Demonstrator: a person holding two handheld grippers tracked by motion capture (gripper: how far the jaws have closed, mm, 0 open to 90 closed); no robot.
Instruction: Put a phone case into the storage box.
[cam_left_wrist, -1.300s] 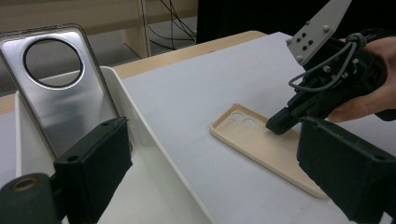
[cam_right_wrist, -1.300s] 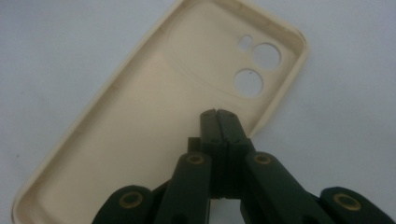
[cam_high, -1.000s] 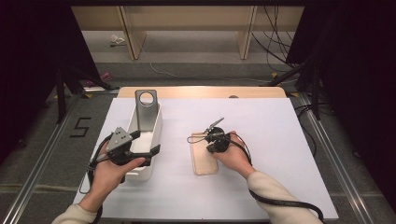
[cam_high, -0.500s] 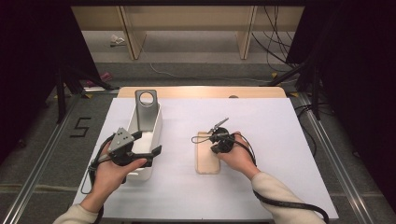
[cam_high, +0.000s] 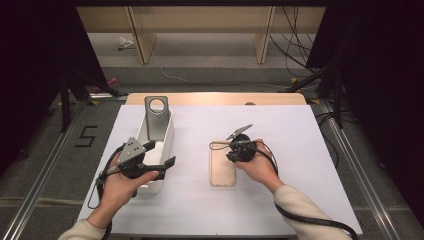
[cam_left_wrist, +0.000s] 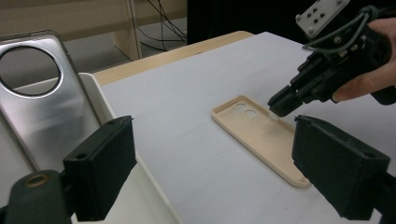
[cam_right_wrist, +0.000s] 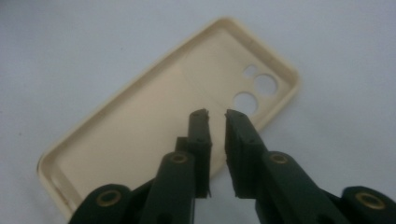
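Observation:
A beige phone case (cam_high: 222, 169) (cam_right_wrist: 154, 121) (cam_left_wrist: 261, 130) lies hollow side up on the white table cover. My right gripper (cam_high: 230, 156) (cam_right_wrist: 217, 114) (cam_left_wrist: 276, 108) points down just over its camera-hole end. Its jaws have just been opening and stand a narrow gap apart with nothing between them. My left gripper (cam_high: 161, 154) (cam_left_wrist: 215, 140) is open wide at the near right corner of a white bin (cam_high: 167, 131) (cam_left_wrist: 100, 93), one jaw over the bin and one outside it. A silver phone case (cam_high: 156, 117) (cam_left_wrist: 42, 102) with a round hole leans upright in the bin.
The white cover (cam_high: 300, 150) leaves a strip of wooden table (cam_high: 215, 98) bare at the far edge. Cables trail from both grippers toward the near edge. Dark stands and floor cables surround the table.
My right gripper and the beige case have shifted slightly to the right, and its jaws have parted a little. The left hand stays where it was.

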